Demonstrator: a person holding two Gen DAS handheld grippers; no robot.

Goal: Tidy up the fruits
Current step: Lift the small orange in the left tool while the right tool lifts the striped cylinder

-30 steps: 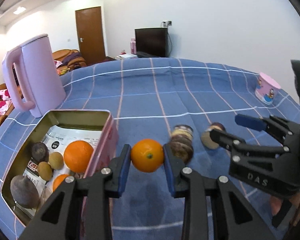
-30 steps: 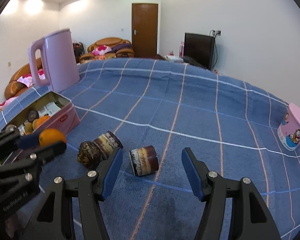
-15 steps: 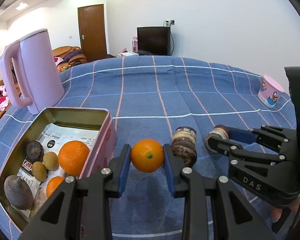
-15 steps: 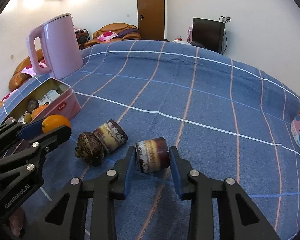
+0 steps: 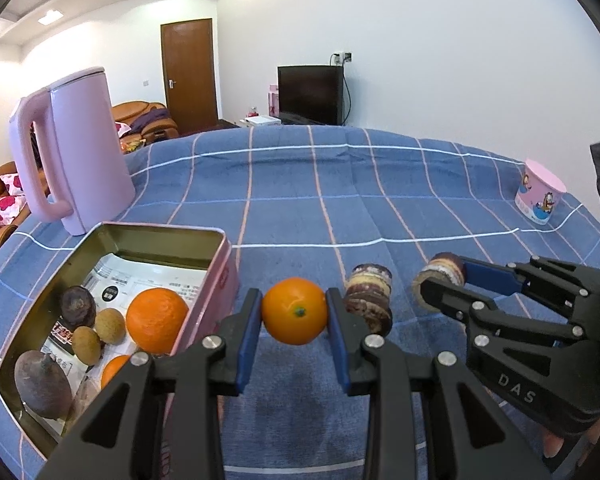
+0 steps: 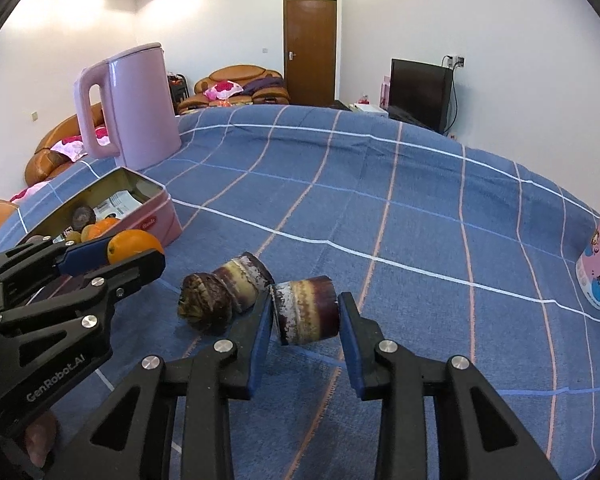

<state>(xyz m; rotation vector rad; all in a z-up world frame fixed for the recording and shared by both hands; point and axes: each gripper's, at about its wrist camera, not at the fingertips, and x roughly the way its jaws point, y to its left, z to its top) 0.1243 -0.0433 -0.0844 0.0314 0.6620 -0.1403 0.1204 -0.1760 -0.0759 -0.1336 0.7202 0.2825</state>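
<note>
Since a second ago, the right tool point(image 6: 304, 316) has been brought forward and its blue pads have been closed from a wide spread onto the banded purple-brown stub point(image 6: 305, 309), which looks like a cut piece of sugarcane; the left tool point(image 5: 294, 312) has hardly shifted.

The stub is pinched by its two flat cut ends, a hold that seems chosen because the round side would roll on the cloth. Whether it has been lifted clear of the cloth cannot be told. Just beside it, to the left in the right wrist view, a second, longer cane piece point(image 6: 220, 296) lies on its side, apparently untouched and waiting its turn.

In the left wrist view, a small orange point(image 5: 294, 310) is pinched between the left tool's pads and held in the air above the blue checked cloth point(image 5: 300, 208), just to the right of the pink tin point(image 5: 220, 280). It is judged to be held there ready to be carried over the rim and dropped in.

The open tin already holds a larger orange point(image 5: 156, 319), part of another, small tan fruits and dark ones, so it is taken as the collecting place.

Behind the tin a pink kettle point(image 5: 72, 148) stands upright. Far to the right a pink cartoon cup point(image 5: 540, 192) stands apart near the bench edge.
</note>
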